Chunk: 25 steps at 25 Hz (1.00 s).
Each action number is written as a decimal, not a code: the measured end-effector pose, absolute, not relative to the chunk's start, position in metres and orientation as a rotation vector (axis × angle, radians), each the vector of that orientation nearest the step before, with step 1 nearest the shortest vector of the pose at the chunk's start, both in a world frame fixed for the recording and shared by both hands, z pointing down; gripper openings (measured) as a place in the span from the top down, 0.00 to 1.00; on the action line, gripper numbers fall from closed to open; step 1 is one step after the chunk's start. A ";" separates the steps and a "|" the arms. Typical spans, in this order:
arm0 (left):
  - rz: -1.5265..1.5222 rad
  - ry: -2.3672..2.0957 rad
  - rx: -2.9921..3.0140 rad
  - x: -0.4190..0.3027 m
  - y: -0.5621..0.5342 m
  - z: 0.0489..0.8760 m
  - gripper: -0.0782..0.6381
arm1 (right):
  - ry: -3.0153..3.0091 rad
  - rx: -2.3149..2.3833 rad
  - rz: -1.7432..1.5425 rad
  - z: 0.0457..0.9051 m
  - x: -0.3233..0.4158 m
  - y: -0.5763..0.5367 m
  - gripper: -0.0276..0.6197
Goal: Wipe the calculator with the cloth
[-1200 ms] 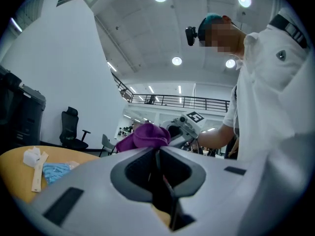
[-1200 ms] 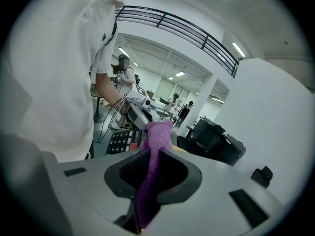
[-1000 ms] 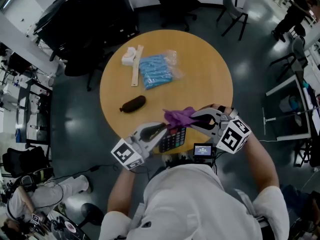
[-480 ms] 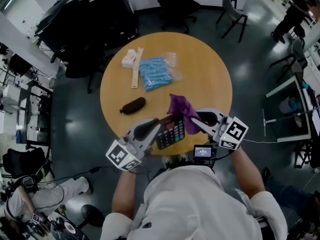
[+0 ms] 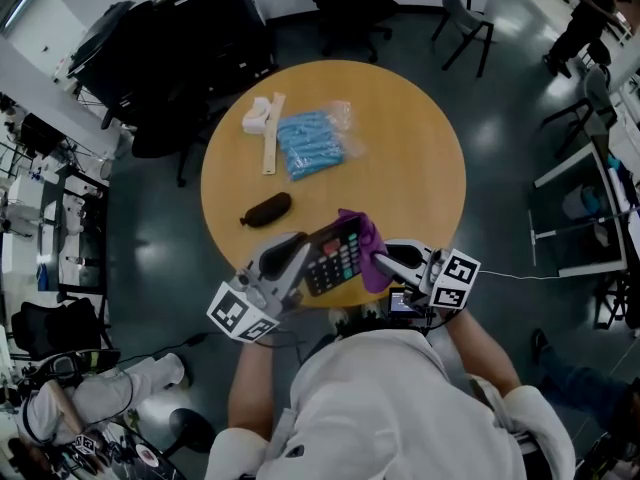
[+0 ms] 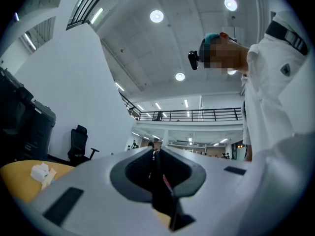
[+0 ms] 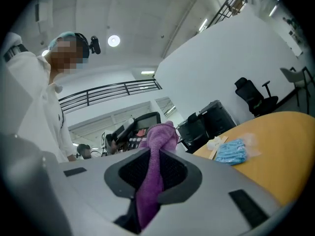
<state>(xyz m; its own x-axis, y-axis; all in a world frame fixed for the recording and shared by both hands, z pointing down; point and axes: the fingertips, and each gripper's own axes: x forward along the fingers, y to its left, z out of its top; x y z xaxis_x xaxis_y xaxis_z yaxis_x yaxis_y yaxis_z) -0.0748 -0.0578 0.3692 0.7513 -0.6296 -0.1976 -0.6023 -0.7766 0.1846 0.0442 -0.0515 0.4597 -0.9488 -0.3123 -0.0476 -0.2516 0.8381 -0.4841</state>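
Two grippers, head view: the left gripper [image 5: 305, 256] and the right gripper [image 5: 383, 260] meet over the near edge of the round wooden table [image 5: 410, 138].
Calculator, head view: the black calculator [image 5: 335, 254] is tilted with its keys up between both grippers, its left end in the left gripper.
Cloth, head view: the purple cloth [image 5: 366, 248] is bunched against the calculator's right side.
Farther on the table, head view: a blue packet [image 5: 312, 143], with a white lump [image 5: 258, 116] and a pale strip [image 5: 272, 133] just beside it. A dark pouch [image 5: 266, 209] lies nearer. All are well apart from the calculator.
Left gripper view: the jaws are nearly together, clamped on the calculator [image 6: 161, 183], which shows as a thin dark edge.
Right gripper view: the jaws pinch the cloth [image 7: 153, 178], which stands up out of them. The calculator [image 7: 132, 132] shows keys and display just behind the cloth's top. The blue packet [image 7: 231, 151] lies on the table [image 7: 278, 146] to the right.
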 end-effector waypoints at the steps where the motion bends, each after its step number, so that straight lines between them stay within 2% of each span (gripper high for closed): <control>1: -0.378 -1.001 2.834 -0.075 -0.058 0.370 0.82 | 2.899 -0.437 -0.753 0.465 0.044 -0.047 0.86; 8: -0.255 -1.041 2.918 -0.065 -0.050 0.375 0.82 | 3.127 -0.360 -0.710 0.503 0.044 -0.013 0.86; 13: 0.041 -1.039 3.131 -0.039 -0.025 0.375 0.82 | 3.252 -0.428 -0.565 0.497 0.076 -0.031 0.86; 18: 0.338 -0.900 3.452 -0.005 0.015 0.366 0.82 | 3.406 -0.312 -0.312 0.457 0.102 -0.043 0.86; 22: 0.636 -0.615 3.697 0.019 0.055 0.369 0.82 | 3.486 -0.011 -0.038 0.396 0.104 -0.027 0.86; 25: 0.725 -0.417 3.794 0.030 0.078 0.368 0.82 | 3.496 0.212 0.122 0.350 0.094 -0.005 0.86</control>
